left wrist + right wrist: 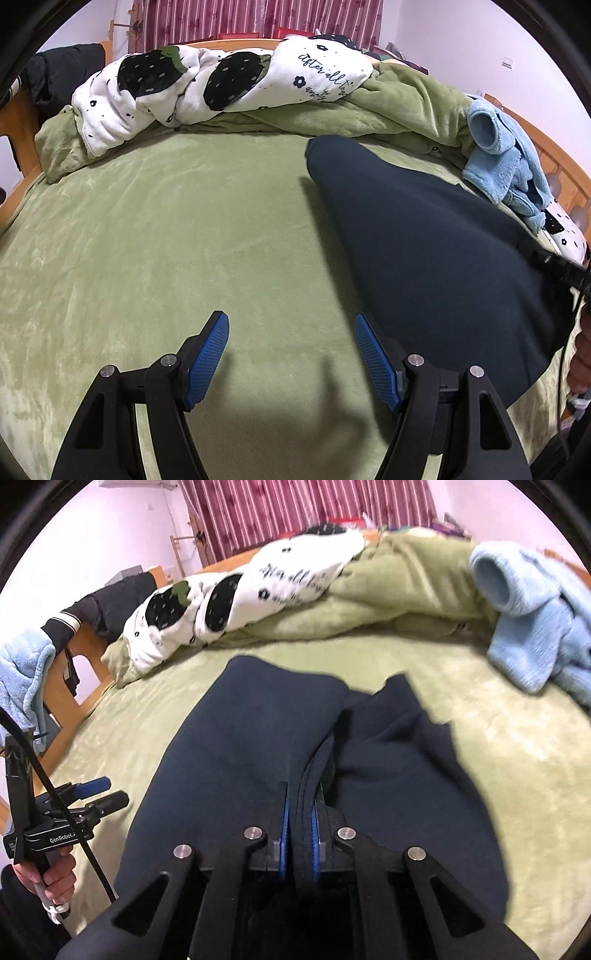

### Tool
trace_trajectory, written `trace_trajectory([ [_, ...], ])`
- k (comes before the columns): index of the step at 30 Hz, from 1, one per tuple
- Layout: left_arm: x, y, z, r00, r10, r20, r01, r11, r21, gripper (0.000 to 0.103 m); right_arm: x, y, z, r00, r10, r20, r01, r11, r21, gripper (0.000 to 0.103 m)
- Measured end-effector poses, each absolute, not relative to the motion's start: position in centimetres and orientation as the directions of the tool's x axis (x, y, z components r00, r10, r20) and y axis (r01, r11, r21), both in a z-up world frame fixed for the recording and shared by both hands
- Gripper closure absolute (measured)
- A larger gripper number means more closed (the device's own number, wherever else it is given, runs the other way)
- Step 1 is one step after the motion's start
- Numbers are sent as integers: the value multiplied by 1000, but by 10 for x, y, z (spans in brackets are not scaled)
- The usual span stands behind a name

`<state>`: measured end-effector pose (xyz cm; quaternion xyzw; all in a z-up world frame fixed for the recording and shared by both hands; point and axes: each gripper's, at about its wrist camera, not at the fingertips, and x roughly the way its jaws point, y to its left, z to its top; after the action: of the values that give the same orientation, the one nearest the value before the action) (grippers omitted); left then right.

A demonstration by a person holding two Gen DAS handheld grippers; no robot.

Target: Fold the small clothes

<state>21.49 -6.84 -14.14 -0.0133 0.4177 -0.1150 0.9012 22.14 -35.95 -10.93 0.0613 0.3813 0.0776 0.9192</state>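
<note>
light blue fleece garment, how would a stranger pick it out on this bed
Start at the green bed sheet and follow it to the far right side. There the light blue fleece garment lies crumpled beside the bunched green blanket. It is pale blue, unlike the flat dark navy garment.

Black gripper frames with silver screws, ribbed blue fingers, a black cable and white "GenRobot" lettering.

Both wrist views look steeply down, close over the green bed, sharing the dark garment.
</note>
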Motion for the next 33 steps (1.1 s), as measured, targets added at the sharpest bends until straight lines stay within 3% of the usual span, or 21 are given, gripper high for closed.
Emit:
trace_trajectory([
  [9, 202, -83, -126, 638, -242, -731, 224, 967, -125, 34, 183, -431, -97, 727, -87, -681, 114, 993, -5, 94],
  [15, 194, -103, -122, 639, -253, -726, 250, 962, -115, 34, 190, -444, -137, 678, -100, -729, 131, 991, -14, 92],
  [16, 192, -106, -122, 639, -254, -726, 254, 961, -112, 34, 192, -443, -140, 669, -124, -732, 135, 990, -44, 86],
  [18, 189, -117, -122, 632, -258, -731, 267, 958, -107, 34, 190, -446, -142, 651, -161, -742, 159, 984, -74, 84],
  [21, 184, -132, -122, 628, -268, -731, 291, 952, -100, 34, 167, -461, -122, 701, -135, -701, 185, 983, -4, 79],
  [23, 182, -145, -123, 622, -283, -730, 301, 947, -111, 34, 154, -467, -115, 722, -107, -683, 173, 985, 29, 70],
  [29, 180, -174, -131, 593, -315, -741, 322, 936, -140, 34, 147, -474, -134, 703, 18, -711, 90, 989, 114, 70],
  [33, 177, -185, -143, 595, -277, -754, 320, 943, -93, 33, 151, -463, -151, 675, 5, -738, 41, 998, 44, 71],
])
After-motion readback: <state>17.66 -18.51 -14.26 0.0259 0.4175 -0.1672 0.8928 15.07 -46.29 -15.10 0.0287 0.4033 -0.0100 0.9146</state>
